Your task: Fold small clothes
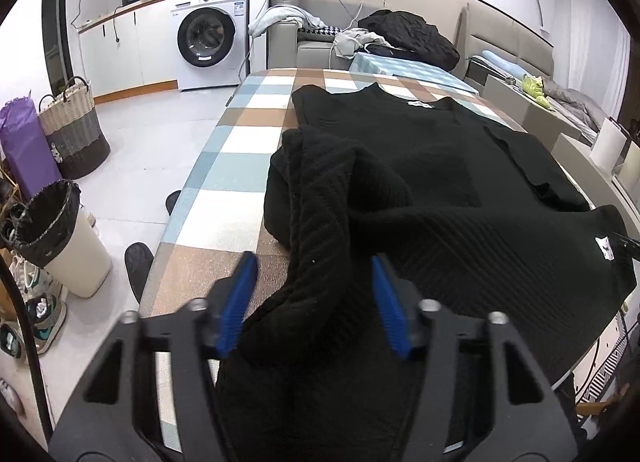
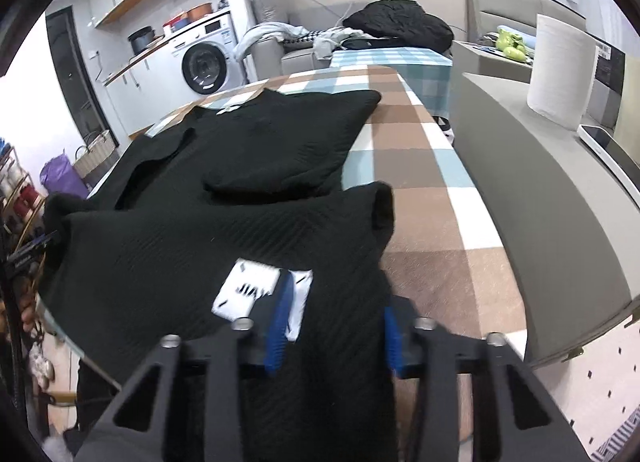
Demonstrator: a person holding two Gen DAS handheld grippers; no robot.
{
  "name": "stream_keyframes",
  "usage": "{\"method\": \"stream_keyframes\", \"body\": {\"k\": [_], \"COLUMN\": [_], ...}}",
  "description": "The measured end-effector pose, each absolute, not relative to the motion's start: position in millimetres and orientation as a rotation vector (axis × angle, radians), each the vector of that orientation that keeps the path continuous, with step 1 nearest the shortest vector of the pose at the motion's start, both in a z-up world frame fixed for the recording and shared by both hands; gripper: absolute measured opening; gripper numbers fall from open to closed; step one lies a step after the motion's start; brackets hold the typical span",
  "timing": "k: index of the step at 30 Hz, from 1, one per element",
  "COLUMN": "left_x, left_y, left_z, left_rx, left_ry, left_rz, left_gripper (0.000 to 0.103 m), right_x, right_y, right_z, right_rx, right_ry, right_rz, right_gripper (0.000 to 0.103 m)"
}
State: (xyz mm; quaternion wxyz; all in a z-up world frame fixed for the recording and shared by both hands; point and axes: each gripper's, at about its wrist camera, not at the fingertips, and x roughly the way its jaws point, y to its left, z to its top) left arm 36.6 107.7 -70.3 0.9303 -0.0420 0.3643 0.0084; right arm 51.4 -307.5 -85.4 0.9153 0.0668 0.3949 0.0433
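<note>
- Bins first: off to the left gripper's (image 1: 314, 302) left there's a trash can (image 1: 70, 238) lined with a black bag, can't see what's in it. Further out a woven basket (image 1: 74, 129), contents hidden too, with a purple bag (image 1: 24, 149) beside it.
- The black sweater (image 1: 440, 181) lies on the checked tablecloth (image 1: 240, 133) straight ahead of both grippers, its near edge bunched up toward them.
- Left gripper: blue pads sit either side of a fold of sweater, but there's a visible gap on the right pad, so not squeezing it as far as I can see.
- Right gripper (image 2: 334, 330): pads are tight on the sweater's hem, right by the white tag (image 2: 248, 290).
- The tag is blurred, can't read it.
- Washing machine (image 1: 208, 37) far ahead; its drum is just dark.
</note>
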Motion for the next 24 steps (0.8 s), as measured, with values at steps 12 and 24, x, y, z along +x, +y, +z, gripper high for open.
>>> {"method": "stream_keyframes", "body": {"k": [12,24], "left_x": [16,0], "left_y": [114,127], "left_z": [-38,-14], "left_rx": [-0.158,-0.253], "left_ry": [0.654,0.605], "left_rz": [-0.075,-0.122], "left_gripper": [0.006,0.006], "right_x": [15,19], "right_y": [-313,-333], "right_z": [-49,-70], "right_rx": [0.153,0.238], "right_ry": [0.69,0.782], "right_rz": [0.213,0.223], "right_gripper": [0.014,0.022]}}
